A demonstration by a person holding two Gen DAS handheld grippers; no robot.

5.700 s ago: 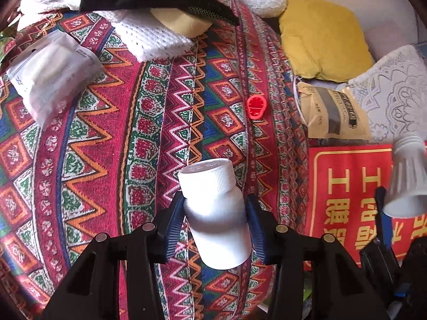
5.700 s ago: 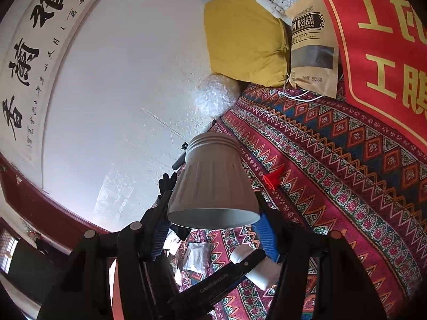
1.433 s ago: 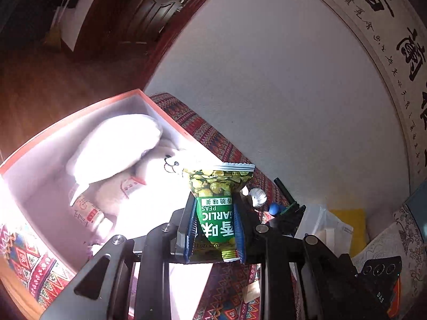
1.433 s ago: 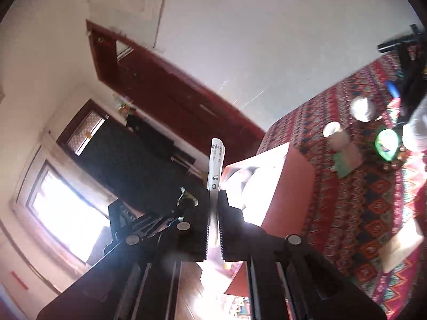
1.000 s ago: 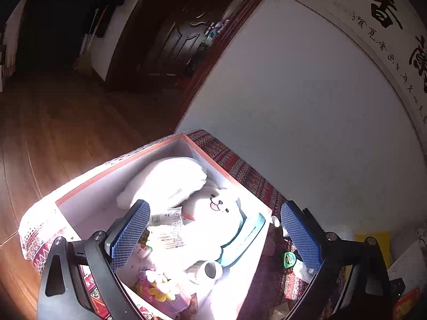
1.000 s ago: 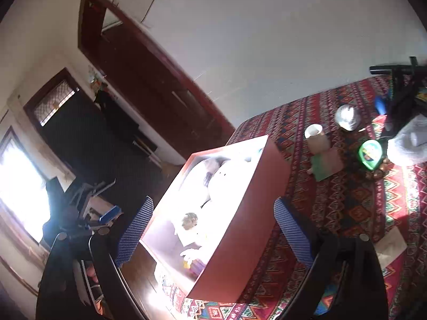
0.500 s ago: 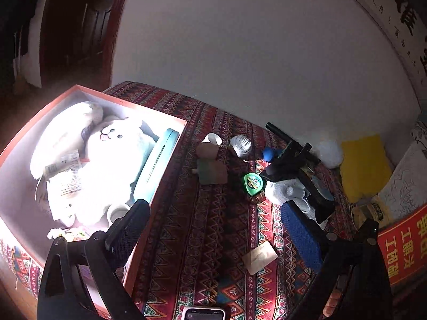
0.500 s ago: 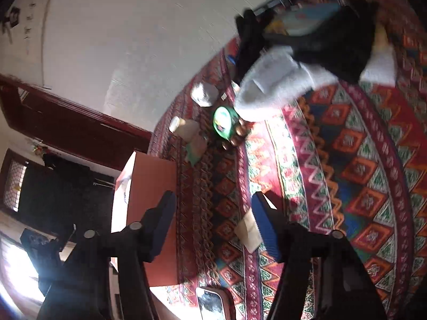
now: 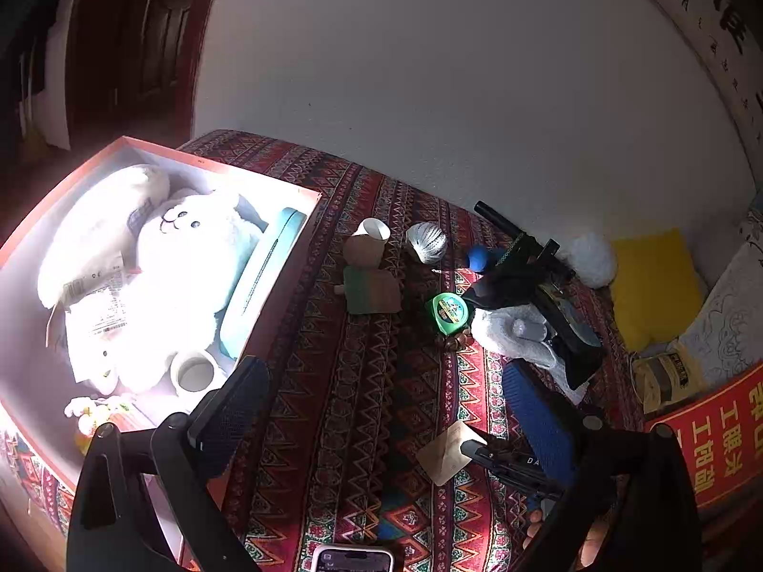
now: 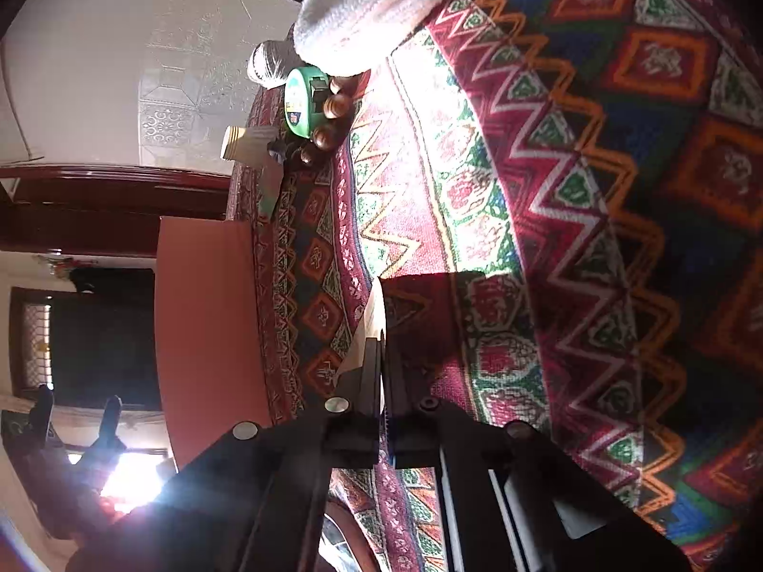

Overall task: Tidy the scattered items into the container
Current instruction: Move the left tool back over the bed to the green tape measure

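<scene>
A tan paper card (image 9: 443, 450) lies on the patterned cloth, and my right gripper (image 9: 479, 450) is shut on its right edge. In the right wrist view the card (image 10: 369, 319) is seen edge-on, pinched between the closed fingers of the right gripper (image 10: 383, 336). The red box (image 9: 267, 186) at the left holds a white plush toy (image 9: 190, 257), a mug and packets. My left gripper (image 9: 381, 372) hangs open above the cloth, nothing between its fingers. A paper cup (image 9: 369, 240), green card (image 9: 372, 288), silver ball (image 9: 427, 241), blue ball (image 9: 477, 257) and green tape measure (image 9: 449, 312) lie beyond.
A white knit cloth (image 9: 512, 333) and a black item (image 9: 534, 262) lie right of the tape measure, with brown beads (image 10: 329, 119) beside it. A phone (image 9: 353, 562) sits at the near edge. A yellow cushion (image 9: 653, 281) and red banner (image 9: 715, 434) are at the right.
My right gripper came down to the cloth, rolled, and closed on the tan card. The left gripper stays open and has barely moved in the last half second.
</scene>
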